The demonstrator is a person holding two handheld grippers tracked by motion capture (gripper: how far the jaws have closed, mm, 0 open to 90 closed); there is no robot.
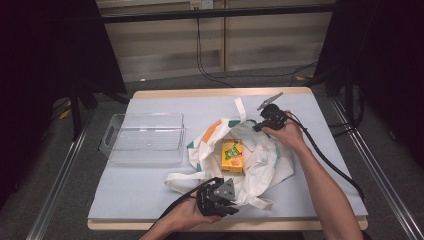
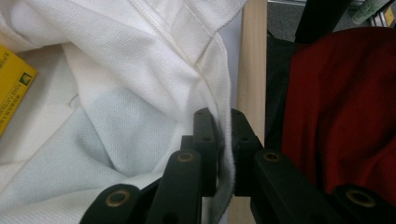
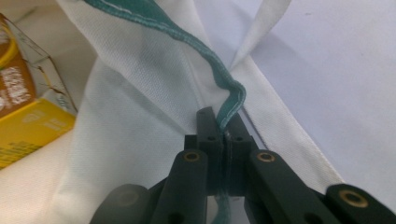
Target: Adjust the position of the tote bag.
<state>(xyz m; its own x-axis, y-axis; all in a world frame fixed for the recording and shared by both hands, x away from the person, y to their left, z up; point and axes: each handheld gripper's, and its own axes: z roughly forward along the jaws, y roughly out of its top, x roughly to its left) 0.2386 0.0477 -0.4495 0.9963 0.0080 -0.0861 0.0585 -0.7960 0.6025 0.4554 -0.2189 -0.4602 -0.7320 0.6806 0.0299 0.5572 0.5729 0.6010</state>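
Both my left gripper (image 1: 231, 202) and right gripper (image 1: 257, 125) are clamped on the white cloth tote bag's (image 1: 260, 160) rim; the yellow juice carton (image 1: 232, 155) lies inside, not yet removed, near the worktop's middle.

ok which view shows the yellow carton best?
The high view: the yellow carton lies whole and face up inside the open tote bag. The left gripper view catches just a yellow corner at its edge; the right gripper view shows one blurred end, cut off.
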